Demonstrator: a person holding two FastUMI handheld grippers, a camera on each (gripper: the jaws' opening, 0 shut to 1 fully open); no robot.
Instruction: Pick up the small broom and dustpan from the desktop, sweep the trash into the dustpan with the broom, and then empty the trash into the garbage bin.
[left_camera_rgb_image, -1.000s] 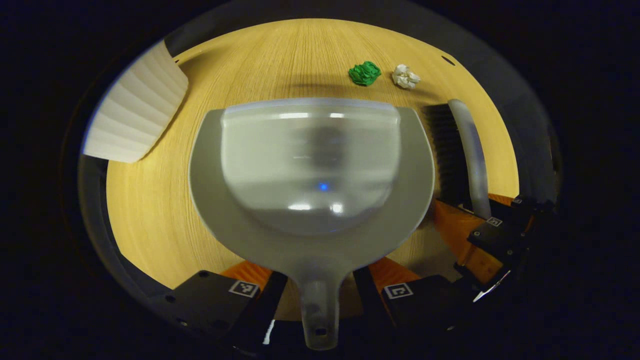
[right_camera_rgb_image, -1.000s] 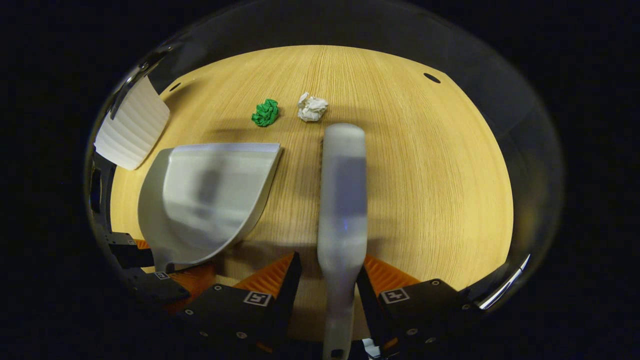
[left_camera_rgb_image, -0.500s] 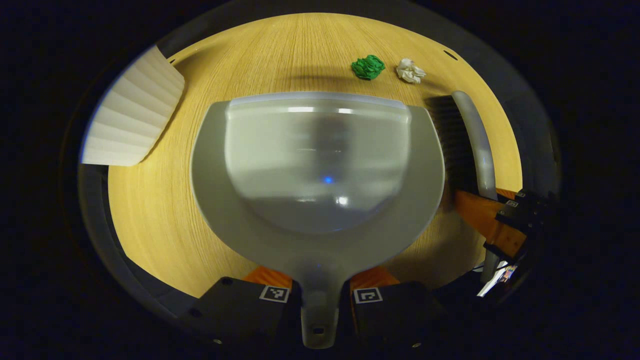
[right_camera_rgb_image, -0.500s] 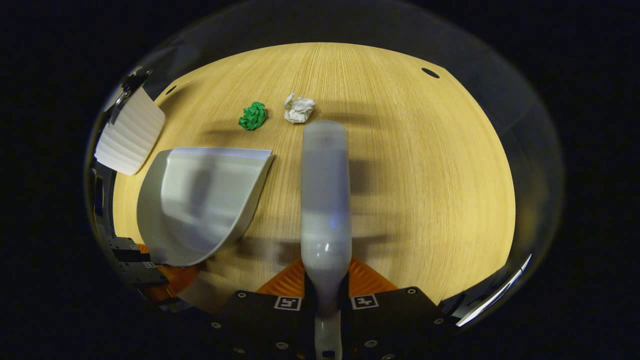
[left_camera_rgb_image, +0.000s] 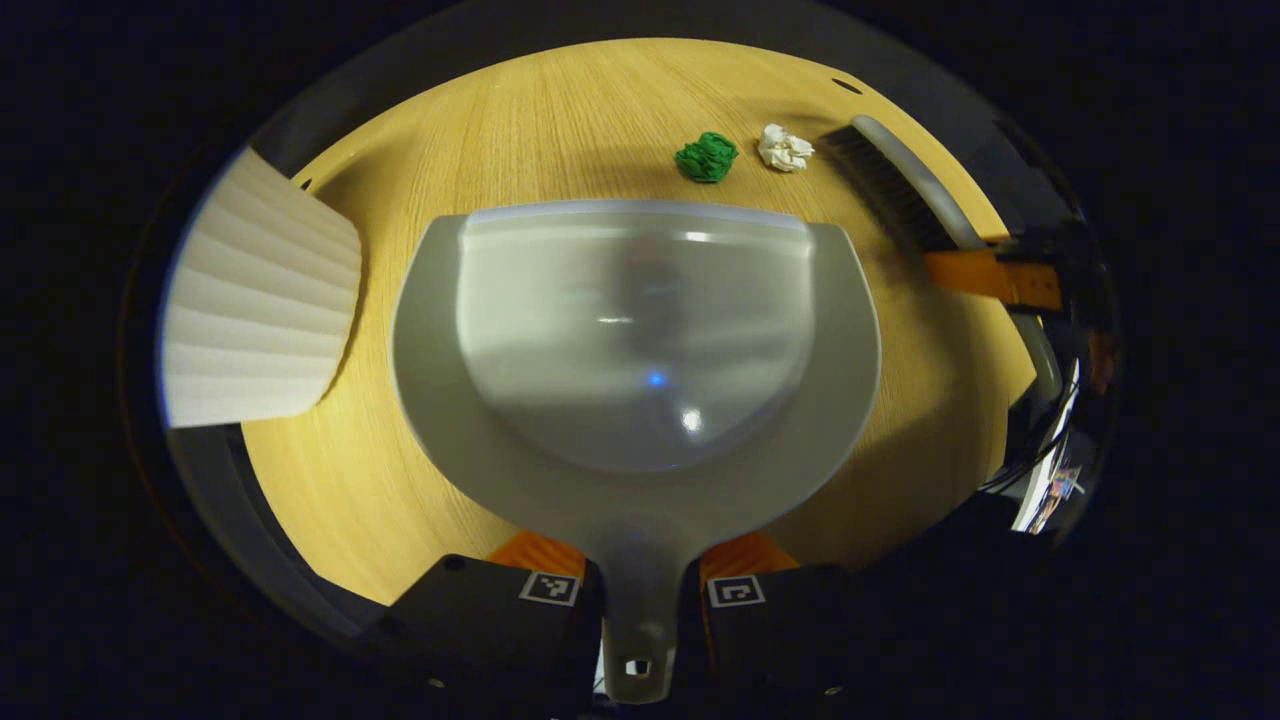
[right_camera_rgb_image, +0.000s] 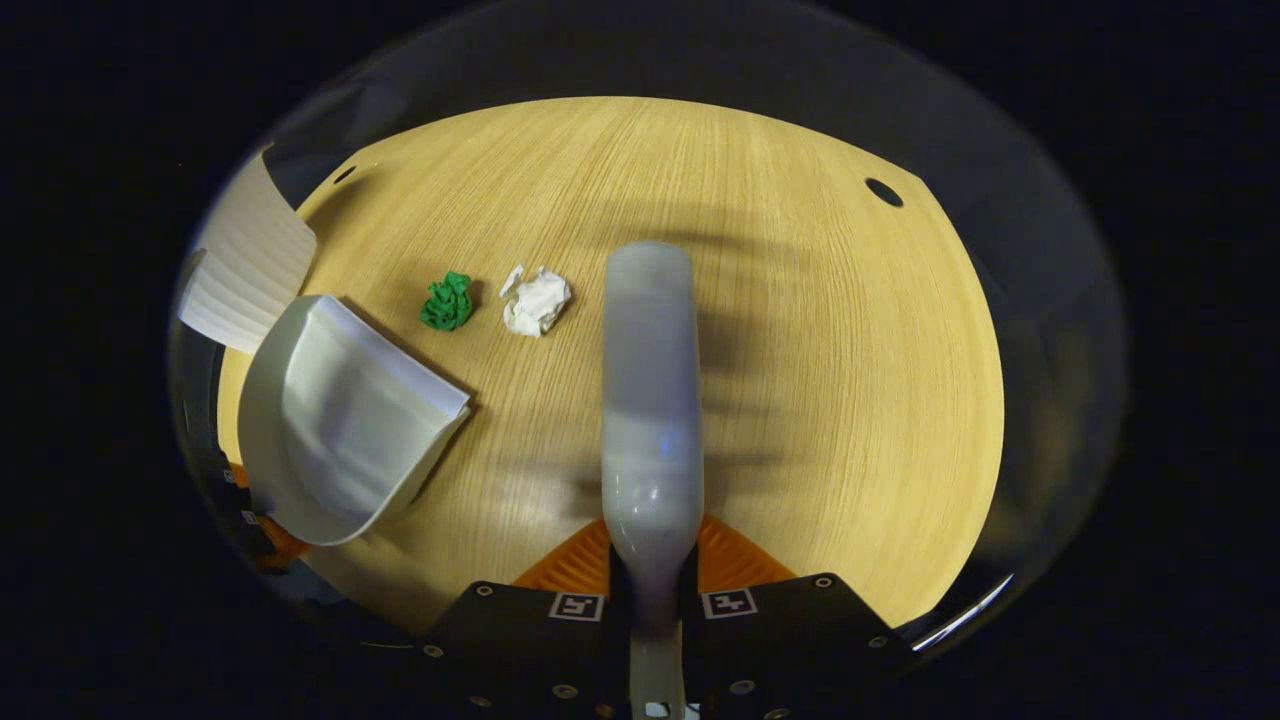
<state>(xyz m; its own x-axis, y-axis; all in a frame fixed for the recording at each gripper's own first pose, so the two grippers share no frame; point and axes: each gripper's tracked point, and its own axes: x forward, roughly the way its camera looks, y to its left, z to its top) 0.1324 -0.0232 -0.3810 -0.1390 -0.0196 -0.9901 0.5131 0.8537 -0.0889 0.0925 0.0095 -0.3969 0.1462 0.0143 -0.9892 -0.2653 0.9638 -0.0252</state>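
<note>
Both tools are in hand; the pick-up step looks complete and the sweep is about to begin.

The left gripper (left_camera_rgb_image: 640, 590) is clamped on the handle of the grey dustpan (left_camera_rgb_image: 640, 340), both fingers pressing the stem. The pan's open lip faces the two pieces of trash, a green paper wad (left_camera_rgb_image: 706, 157) and a white paper wad (left_camera_rgb_image: 784, 148), which lie side by side just beyond it on the wooden desktop (left_camera_rgb_image: 560, 110).

The right gripper (right_camera_rgb_image: 650, 590) is closed on the neck of the small broom (right_camera_rgb_image: 650, 380). In the left gripper view its dark bristles sit just beside the white wad, on the side away from the pan.

The white ribbed garbage bin (left_camera_rgb_image: 255, 310) stands near the pan's left side.

Judgement: the next move calls for the pan's lip held flat to the desktop while the broom draws both wads toward it. A raised lip would risk the wads slipping beneath.
</note>
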